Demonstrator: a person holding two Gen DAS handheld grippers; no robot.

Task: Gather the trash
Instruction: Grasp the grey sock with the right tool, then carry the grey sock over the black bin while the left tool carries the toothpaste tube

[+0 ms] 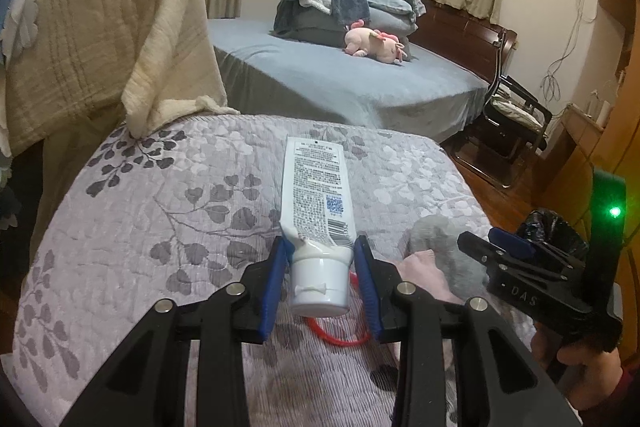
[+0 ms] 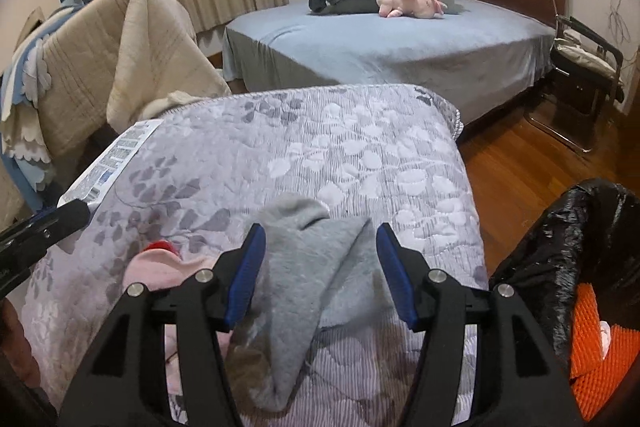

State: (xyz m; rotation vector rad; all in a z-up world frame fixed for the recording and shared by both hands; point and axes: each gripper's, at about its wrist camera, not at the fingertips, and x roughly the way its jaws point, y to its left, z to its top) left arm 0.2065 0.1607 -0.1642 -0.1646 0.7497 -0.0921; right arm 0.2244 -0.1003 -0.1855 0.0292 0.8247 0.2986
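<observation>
In your left wrist view, your left gripper (image 1: 320, 263) is clenched on a white tube (image 1: 316, 211): its blue pads press the tube's shoulder just above the cap. The cap points toward you, and the flat printed end reaches away over the flowered quilt (image 1: 160, 207). A red ring (image 1: 340, 337) lies on the quilt under the cap, with a pink cloth (image 1: 424, 275) just to the right. Far right, your right gripper (image 1: 496, 247) shows in front of a black trash bag (image 1: 556, 227).

In your right wrist view, your right gripper (image 2: 320, 267) stands released, its pads apart on either side of a grey sock (image 2: 304, 287) lying on the quilt (image 2: 360, 155) between them. Whether they touch it you cannot tell. The tube (image 2: 116, 159) sits at the far left, and the black trash bag (image 2: 560, 251) at the near right holds something orange (image 2: 592, 347).
</observation>
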